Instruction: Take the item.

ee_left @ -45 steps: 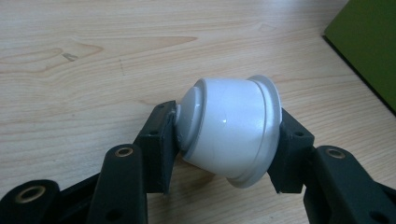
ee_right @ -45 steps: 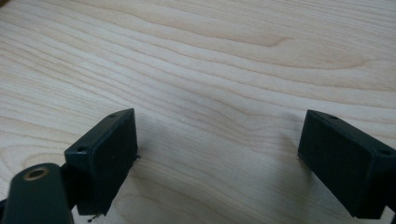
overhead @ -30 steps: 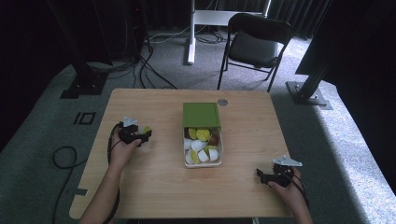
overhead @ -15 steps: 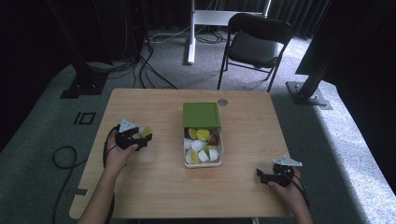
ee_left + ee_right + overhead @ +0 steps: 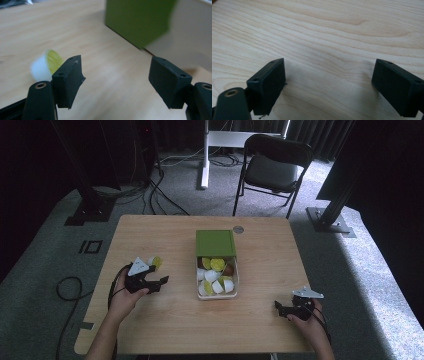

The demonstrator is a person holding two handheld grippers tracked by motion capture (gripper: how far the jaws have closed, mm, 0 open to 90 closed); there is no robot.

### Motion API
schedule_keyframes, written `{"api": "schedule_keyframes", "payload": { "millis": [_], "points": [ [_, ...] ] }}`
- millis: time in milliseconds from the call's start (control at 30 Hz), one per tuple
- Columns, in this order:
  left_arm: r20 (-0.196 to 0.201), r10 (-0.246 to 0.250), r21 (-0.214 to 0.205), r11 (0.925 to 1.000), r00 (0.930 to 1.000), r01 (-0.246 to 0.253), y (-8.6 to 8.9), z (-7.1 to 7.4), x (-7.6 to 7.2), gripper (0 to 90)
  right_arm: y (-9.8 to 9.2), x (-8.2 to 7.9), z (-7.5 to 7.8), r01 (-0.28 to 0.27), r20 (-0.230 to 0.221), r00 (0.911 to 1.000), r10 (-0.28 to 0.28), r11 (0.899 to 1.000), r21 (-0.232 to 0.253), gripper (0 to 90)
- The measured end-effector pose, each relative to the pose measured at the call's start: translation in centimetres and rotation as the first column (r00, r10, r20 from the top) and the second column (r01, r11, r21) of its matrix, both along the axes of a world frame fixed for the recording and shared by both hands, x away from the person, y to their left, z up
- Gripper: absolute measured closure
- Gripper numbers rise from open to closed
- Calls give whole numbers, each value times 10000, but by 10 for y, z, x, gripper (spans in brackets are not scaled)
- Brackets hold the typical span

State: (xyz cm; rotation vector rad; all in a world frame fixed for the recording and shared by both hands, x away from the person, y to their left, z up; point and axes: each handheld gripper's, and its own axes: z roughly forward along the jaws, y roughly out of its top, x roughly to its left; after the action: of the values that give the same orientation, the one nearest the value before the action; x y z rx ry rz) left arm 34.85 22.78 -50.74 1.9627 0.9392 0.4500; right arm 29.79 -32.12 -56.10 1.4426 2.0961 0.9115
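L gripper (image 5: 159, 281), jaws apart w/ nothing between, sits left-centre beside a yellow-topped white capsule (image 5: 154, 262); R gripper (image 5: 279, 309), lower right, also gapes over bare table (image 5: 260, 255).

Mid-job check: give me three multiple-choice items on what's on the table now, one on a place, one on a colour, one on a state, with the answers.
1. Where does the loose yellow-topped white cup lie?
A. inside the tray
B. on the table, left of the tray, beside the left tool
C. by the right tool

2. What colour is the lid at the far end of the tray?
A. green
B. red
C. black

3. How does the left tool stand?
A. shut on the cup
B. shut on the lid
C. open, with nothing between its pads

Answers:
1 B: the high view shows the cup on bare wood next to the left tool.
2 A: the lid is plainly green.
3 C: the left gripper view shows only table between the pads, the cup off to one side.
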Motion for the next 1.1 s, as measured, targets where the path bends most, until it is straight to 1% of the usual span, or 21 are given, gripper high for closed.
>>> {"api": "schedule_keyframes", "payload": {
  "millis": [33,67,100,133,200,233,300,367,433,533,633,667,733,800,833,933,967,1000,1033,1067,1100],
  "points": [
    [7,-140,30,9999,9999,140,-1,-1,-3,285,0,0,0,0,-1,10000,0,10000,0,115],
    [-25,-458,277,9986,9989,459,-2,-3,-8,285,0,0,0,1,-1,10000,-1,10000,-1,115],
    [-25,-458,277,9986,9989,459,-2,-3,-8,285,0,0,0,1,-1,10000,-1,10000,-1,115],
    [-27,-587,382,9975,9983,587,-3,-4,-10,285,0,0,0,1,-1,10000,-1,10000,-1,115],
    [-65,-852,411,9955,9963,854,-5,-7,-15,285,0,0,0,-3,1,10000,3,10000,-2,115],
    [-66,-1083,398,9933,9941,1084,-6,-9,-19,285,0,0,0,2,2,10000,-2,10000,3,115],
    [-75,-1290,405,9908,9916,1292,-7,-11,-22,285,0,0,0,1,-1,10000,-1,10000,-1,115],
    [37,-1623,528,9854,9867,1618,-8,-13,-27,285,0,0,0,0,-1,10000,0,10000,-3,115],
    [214,-2004,381,9792,9795,1995,-9,-14,-31,285,0,0,0,-1,-2,10000,1,10000,-2,116],
    [307,-2367,374,9712,9711,2355,-10,-15,-36,285,0,0,0,0,0,10000,0,10000,-2,115],
    [254,-2815,587,9583,9592,2797,-10,-17,-41,285,0,0,0,0,1,10000,0,10000,-4,115],
    [248,-2908,693,9549,9565,2886,-11,-18,-43,285,0,0,0,-2,6,10000,2,10000,-3,115],
    [299,-3158,857,9461,9483,3124,-12,-21,-46,285,0,0,0,-11,14,10000,11,10000,-13,115],
    [104,-3357,960,9379,9419,3332,-13,-25,-49,285,0,0,0,-11,13,10000,11,10000,-13,115],
    [15,-3491,1125,9312,9371,3467,-14,-27,-51,284,0,0,0,-10,13,10000,10,10000,-12,115],
    [-275,-3687,1373,9193,9291,3689,-15,-31,-54,284,0,0,0,-10,13,10000,10,10000,-13,115],
    [-337,-3712,1530,9156,9279,3718,-15,-32,-55,285,0,0,0,-11,13,10000,11,10000,-14,115],
    [-351,-3765,1770,9093,9257,3765,-15,-33,-56,284,0,0,0,-11,14,10000,11,10000,-14,115],
    [-351,-3765,1770,9093,9257,3765,-15,-33,-56,284,0,0,0,-10,12,10000,10,10000,-13,115],
    [-448,-3823,1913,9035,9229,3836,-16,-35,-58,284,0,0,0,-11,14,10000,11,10000,-12,115],
    [-512,-3853,1845,9031,9214,3879,-15,-36,-59,277,0,0,0,-10,12,10000,10,10000,-11,115]
  ]
}}
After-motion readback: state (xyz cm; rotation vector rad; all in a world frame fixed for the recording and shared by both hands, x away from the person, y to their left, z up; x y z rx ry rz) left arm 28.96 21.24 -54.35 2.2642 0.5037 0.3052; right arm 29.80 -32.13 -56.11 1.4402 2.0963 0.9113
